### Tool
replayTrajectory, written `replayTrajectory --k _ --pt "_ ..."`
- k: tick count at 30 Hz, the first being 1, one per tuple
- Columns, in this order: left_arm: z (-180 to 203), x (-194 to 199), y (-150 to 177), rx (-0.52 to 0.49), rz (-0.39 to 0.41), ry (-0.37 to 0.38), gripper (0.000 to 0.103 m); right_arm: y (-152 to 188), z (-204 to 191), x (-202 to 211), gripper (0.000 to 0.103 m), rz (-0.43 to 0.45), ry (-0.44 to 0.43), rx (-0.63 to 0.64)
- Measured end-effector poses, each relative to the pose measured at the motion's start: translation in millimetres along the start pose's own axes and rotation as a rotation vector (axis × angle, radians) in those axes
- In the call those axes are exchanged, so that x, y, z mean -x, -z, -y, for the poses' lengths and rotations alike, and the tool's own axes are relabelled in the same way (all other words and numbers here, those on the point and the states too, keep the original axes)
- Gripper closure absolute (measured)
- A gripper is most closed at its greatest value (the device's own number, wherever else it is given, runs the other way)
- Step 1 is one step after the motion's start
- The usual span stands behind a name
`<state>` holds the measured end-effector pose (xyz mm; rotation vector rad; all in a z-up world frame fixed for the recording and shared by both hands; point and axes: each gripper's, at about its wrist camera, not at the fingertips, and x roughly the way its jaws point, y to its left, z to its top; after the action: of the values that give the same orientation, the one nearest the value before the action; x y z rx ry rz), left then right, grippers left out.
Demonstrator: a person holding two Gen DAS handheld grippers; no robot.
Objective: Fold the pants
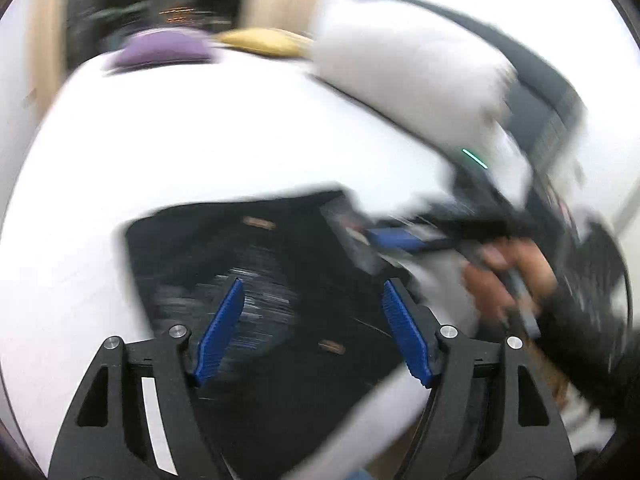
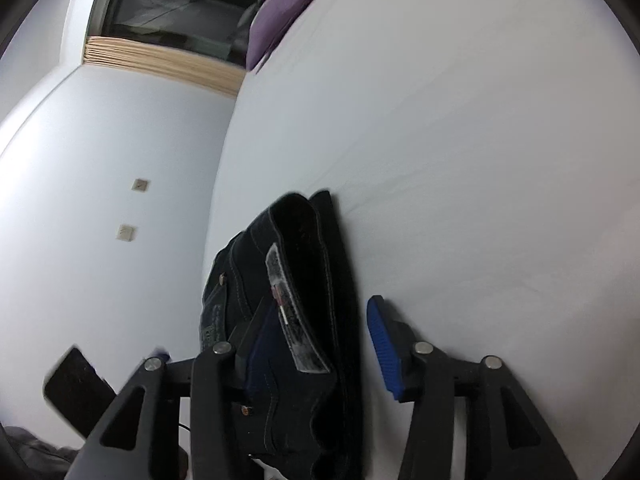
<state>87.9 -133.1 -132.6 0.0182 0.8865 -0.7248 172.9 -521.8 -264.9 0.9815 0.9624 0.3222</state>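
Dark blue jeans lie folded in a compact stack on the white bed sheet. My left gripper is open and hovers over the stack, blue pads apart; this view is motion-blurred. In the right wrist view the jeans lie between the fingers of my right gripper, which is open; its right blue pad shows, and the left pad is largely hidden behind the denim. The right gripper and the hand holding it show at the stack's right edge in the left wrist view.
A purple pillow and a yellow one lie at the far end of the bed; a white pillow lies to the right. The purple pillow shows below a dark window. A black phone-like object sits at lower left.
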Motion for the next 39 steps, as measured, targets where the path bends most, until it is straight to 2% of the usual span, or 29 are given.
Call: replayTrajectory --k 2,5,7,8,10,13,14,16,18,19,21,22,23,24,26,28,29,31,32,33,34,35,39 --pt "-30.0 -3.6 -7.0 0.078 0.005 -0.026 0.033 4.4 -17.3 6.1 0.052 0.023 -0.065 0.024" --pt "-54.2 -28.9 -7.0 0.094 0.000 -0.056 0.033 13.8 -34.9 -5.1 0.052 0.000 -0.097 0.066" --pt "-62.5 -55.0 -3.5 0.122 -0.061 -0.041 0.033 20.1 -31.1 -18.1 0.054 -0.045 -0.073 0.056" --pt "-66.7 -66.5 1.5 0.134 -0.084 -0.053 0.034 24.5 -26.2 -24.2 0.058 -0.064 -0.046 0.045" --pt "-62.5 -73.8 9.5 0.098 -0.091 -0.081 0.034 33.7 -15.4 -27.0 0.067 -0.072 -0.021 0.026" --pt "-44.0 -82.2 21.3 -0.046 -0.096 -0.158 0.033 42.4 -3.8 -13.0 0.067 -0.038 -0.034 0.007" --pt "-39.6 -83.1 25.6 -0.080 -0.091 -0.175 0.033 44.8 -1.7 -7.6 0.070 -0.034 -0.031 0.004" --pt "-37.8 -83.2 27.9 -0.108 -0.087 -0.176 0.033 47.7 -0.6 3.5 0.076 -0.023 0.020 0.010" --pt "-34.0 -82.1 29.9 -0.131 -0.087 -0.168 0.031 48.4 4.7 20.2 0.066 0.013 0.102 -0.007" --pt "-32.5 -82.7 30.4 -0.141 -0.091 -0.167 0.030 47.2 5.2 26.2 0.063 0.029 0.177 -0.019" --pt "-28.4 -83.3 29.5 -0.160 -0.095 -0.169 0.030 42.5 -0.2 42.3 0.061 0.083 0.268 -0.004" --pt "-27.5 -82.4 27.7 -0.161 -0.097 -0.157 0.030 39.1 -11.7 47.9 0.061 0.114 0.280 0.024" --pt "-28.3 -79.3 24.6 -0.152 -0.088 -0.139 0.030 37.2 -21.4 48.3 0.061 0.123 0.250 0.045" --pt "-30.7 -73.2 18.6 -0.134 -0.063 -0.108 0.030 33.2 -37.4 44.2 0.061 0.118 0.174 0.081" --pt "-37.6 -65.2 0.4 -0.116 -0.009 -0.078 0.030 26.2 -67.8 23.2 0.063 0.064 0.073 0.172" --pt "-54.3 -64.7 -15.4 -0.080 -0.007 -0.069 0.030 17.1 -85.6 -2.7 0.065 0.008 0.031 0.221" --pt "-71.6 -72.8 -26.1 -0.025 -0.015 -0.035 0.030 10.1 -88.3 -16.3 0.066 -0.017 0.009 0.227" --pt "-96.8 -87.7 -34.1 0.039 -0.052 0.009 0.030 -3.0 -76.8 -35.8 0.067 -0.065 -0.025 0.213" --pt "-106.5 -97.9 -34.2 0.062 -0.082 0.026 0.035 -9.0 -67.9 -45.7 0.069 -0.080 -0.005 0.190" --pt "-111.4 -102.7 -30.1 0.063 -0.092 0.046 0.035 -12.9 -54.8 -53.9 0.075 -0.105 0.029 0.166" --pt "-112.7 -102.7 -26.6 0.052 -0.089 0.066 0.035 -13.7 -42.7 -57.6 0.094 -0.122 0.044 0.153" --pt "-110.6 -101.4 -19.6 0.041 -0.090 0.096 0.035 -14.4 -29.6 -57.1 0.103 -0.124 0.044 0.126" --pt "-100.8 -85.8 8.1 0.018 -0.075 0.177 0.035 -4.2 -0.1 -37.9 0.103 -0.107 -0.017 0.067"
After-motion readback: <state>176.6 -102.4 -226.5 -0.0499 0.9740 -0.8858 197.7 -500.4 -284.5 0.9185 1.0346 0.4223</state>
